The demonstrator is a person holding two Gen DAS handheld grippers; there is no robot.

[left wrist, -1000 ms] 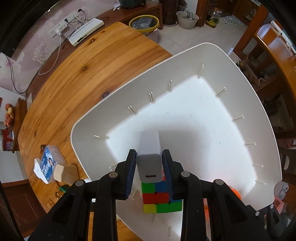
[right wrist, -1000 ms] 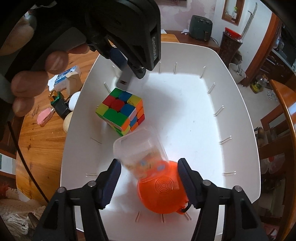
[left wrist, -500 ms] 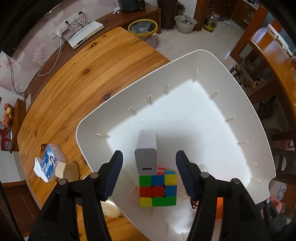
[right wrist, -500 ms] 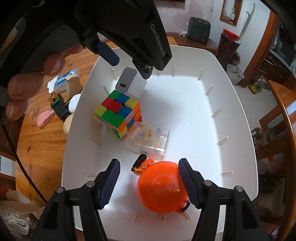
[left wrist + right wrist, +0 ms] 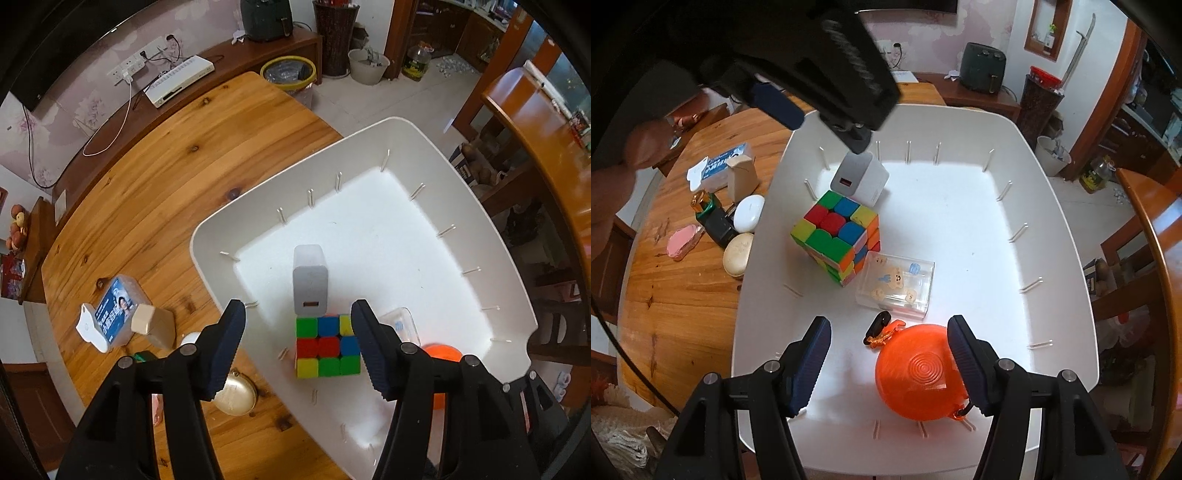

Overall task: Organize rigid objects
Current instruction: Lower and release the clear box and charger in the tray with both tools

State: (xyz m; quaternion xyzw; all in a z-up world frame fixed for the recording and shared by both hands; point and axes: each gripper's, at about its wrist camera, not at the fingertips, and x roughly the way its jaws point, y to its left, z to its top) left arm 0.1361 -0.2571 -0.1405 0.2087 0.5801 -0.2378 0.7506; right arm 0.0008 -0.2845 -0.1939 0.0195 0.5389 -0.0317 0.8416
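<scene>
A white tray [image 5: 461, 177] [image 5: 1045, 192] on the wooden table holds a white charger block [image 5: 310, 284] [image 5: 860, 177], a colour cube [image 5: 327, 345] [image 5: 836, 234], a clear plastic box [image 5: 895, 284] [image 5: 402, 326] and an orange round case [image 5: 918, 380] [image 5: 441, 352]. My left gripper [image 5: 299, 349] is open and empty above the cube and charger. My right gripper [image 5: 888, 365] is open and empty above the orange case. The left gripper also shows at the top of the right wrist view [image 5: 812, 110].
On the table left of the tray lie a blue-labelled box [image 5: 110, 314] [image 5: 720, 166], a beige carton [image 5: 153, 323] [image 5: 740, 175], a white earbud case [image 5: 749, 212], a beige oval case [image 5: 738, 254] [image 5: 234, 393], a pink item [image 5: 683, 240] and a dark green-topped item [image 5: 711, 216].
My left gripper let go of the charger, which now stands in the tray behind the cube, and pulled back. My right gripper released the clear box and rose.
</scene>
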